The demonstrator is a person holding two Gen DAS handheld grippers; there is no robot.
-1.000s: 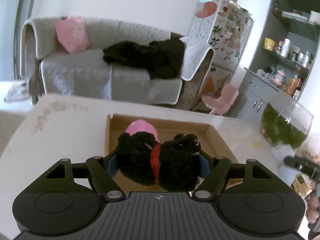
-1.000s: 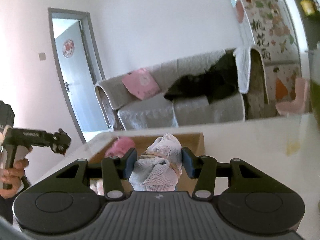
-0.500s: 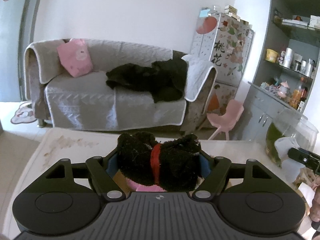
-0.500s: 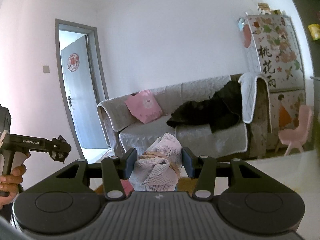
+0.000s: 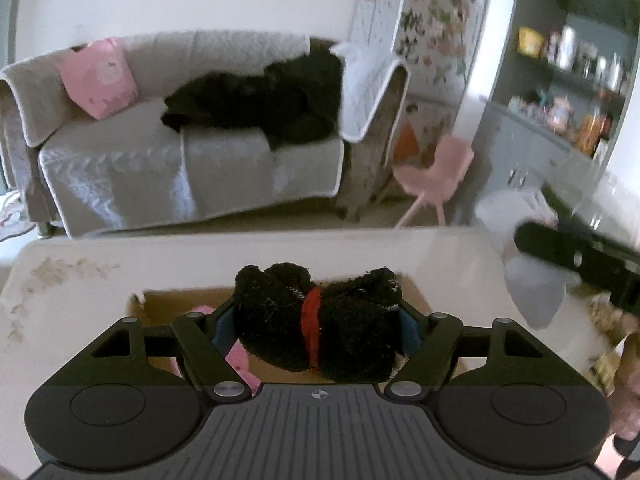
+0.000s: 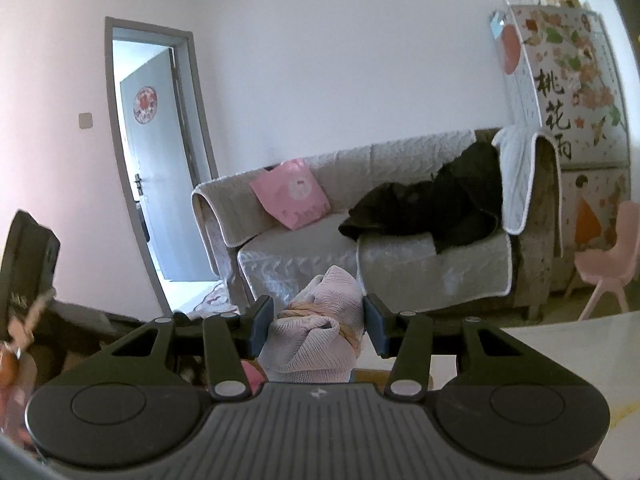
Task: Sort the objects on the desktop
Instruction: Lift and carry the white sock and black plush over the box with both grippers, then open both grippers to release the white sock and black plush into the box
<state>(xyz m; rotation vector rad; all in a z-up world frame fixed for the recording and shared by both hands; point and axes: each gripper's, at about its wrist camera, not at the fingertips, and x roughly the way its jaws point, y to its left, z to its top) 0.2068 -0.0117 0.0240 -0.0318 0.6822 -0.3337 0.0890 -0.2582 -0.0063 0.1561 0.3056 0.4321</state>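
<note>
My left gripper is shut on a black fuzzy sock bundle bound with a red band, held above an open cardboard box on the white table. A pink bundle lies inside the box, partly hidden by the fingers. My right gripper is shut on a pale pink knitted sock bundle tied with a tan band. That bundle and the other gripper also appear blurred at the right of the left wrist view, near the table edge.
Beyond the table stand a grey-covered sofa with a pink cushion and a black garment, a small pink chair, a decorated fridge and a grey shelf unit. A door stands open at left.
The left gripper has swung with the black bundle, so the box edge shows below it again and the view is blurred. The right gripper has risen, with the box dropping out of sight beneath its bundle.
</note>
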